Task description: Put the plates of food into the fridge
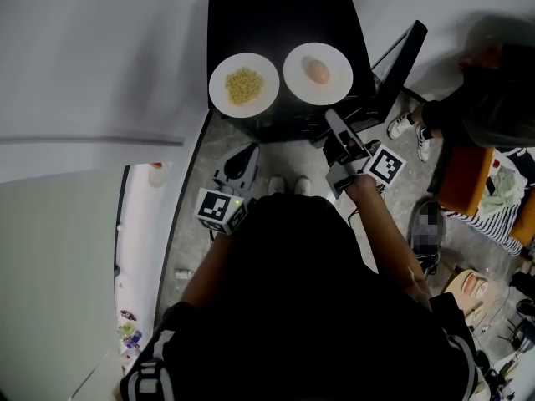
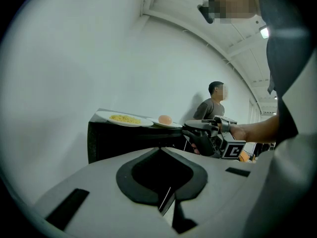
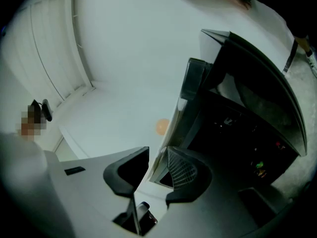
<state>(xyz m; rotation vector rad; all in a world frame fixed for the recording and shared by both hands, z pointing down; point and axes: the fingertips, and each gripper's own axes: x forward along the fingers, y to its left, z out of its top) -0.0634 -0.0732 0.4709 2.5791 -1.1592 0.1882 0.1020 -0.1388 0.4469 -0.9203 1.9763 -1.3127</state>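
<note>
Two plates on fridge [image 1: 284, 15] top, none inside yet. Noodle plate [image 1: 219, 90] at near left corner, egg plate [image 1: 292, 80] at near right corner, just beside each other. Door [image 1: 403, 55] open at right; dark interior shows in right gripper view. Right gripper [image 1: 334, 124] at near edge by egg plate, rolled on its side, spread; plate rim appears to sit between jaws, not pinched. Left gripper [image 1: 249, 153] low before fridge, pressed together, empty. Judged remaining: grasp and load each plate, close door.
</note>
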